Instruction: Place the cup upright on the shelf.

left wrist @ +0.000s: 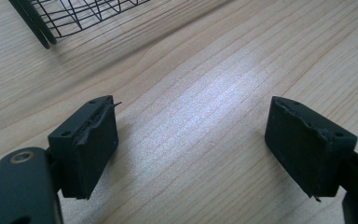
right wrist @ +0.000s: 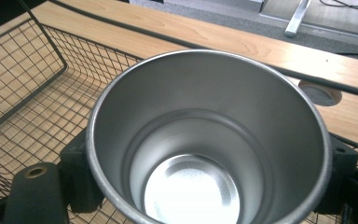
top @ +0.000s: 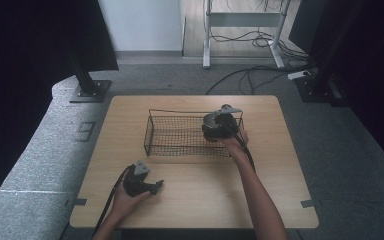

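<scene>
Cup (right wrist: 205, 154) clamped in right claw (top: 215, 127), inside basket (top: 152, 135).

High view overhead, gripper views close, all sharing wire basket (top: 180, 134)

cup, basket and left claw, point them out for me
cup (right wrist: 200, 140), right gripper view, on its inner wall
basket (top: 180, 135), high view, on its mesh floor
left claw (left wrist: 191, 149), left gripper view, midway between its open jaws
</scene>
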Demonstrator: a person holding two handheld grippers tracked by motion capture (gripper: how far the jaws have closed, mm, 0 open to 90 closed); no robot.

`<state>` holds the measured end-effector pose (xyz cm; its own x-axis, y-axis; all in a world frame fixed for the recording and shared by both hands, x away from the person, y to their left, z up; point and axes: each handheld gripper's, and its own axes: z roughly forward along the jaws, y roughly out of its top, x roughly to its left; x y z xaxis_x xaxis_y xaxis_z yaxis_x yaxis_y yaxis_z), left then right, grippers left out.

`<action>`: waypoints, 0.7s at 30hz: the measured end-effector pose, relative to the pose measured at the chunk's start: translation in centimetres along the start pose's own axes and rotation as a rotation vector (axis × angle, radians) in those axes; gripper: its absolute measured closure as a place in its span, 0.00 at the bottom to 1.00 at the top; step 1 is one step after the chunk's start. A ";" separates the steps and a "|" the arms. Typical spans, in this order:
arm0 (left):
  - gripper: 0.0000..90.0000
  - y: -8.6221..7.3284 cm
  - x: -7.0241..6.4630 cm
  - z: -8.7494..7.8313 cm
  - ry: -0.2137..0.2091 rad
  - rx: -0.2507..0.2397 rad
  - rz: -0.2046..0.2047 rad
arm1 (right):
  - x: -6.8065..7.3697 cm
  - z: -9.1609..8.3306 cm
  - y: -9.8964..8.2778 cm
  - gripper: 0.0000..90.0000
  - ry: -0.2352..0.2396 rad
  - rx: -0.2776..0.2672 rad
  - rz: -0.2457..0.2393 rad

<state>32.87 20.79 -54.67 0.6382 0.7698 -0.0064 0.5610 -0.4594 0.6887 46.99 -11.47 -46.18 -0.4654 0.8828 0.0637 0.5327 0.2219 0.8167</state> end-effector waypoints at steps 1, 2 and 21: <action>0.19 0.0 0.0 0.0 0.000 0.000 0.000 | 0.0 0.1 0.0 0.20 -0.002 0.004 -0.004; 0.19 0.0 0.0 0.0 0.000 0.000 0.000 | 0.1 0.2 -0.1 0.20 -0.005 0.009 -0.008; 0.19 0.0 0.0 0.0 -0.001 -0.001 -0.001 | -0.2 1.5 -0.8 0.20 -0.007 0.059 0.020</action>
<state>32.86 20.78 -54.68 0.6384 0.7697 -0.0077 0.5609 -0.4583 0.6894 47.71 -11.25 -47.75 -0.4492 0.8903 0.0750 0.5828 0.2284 0.7799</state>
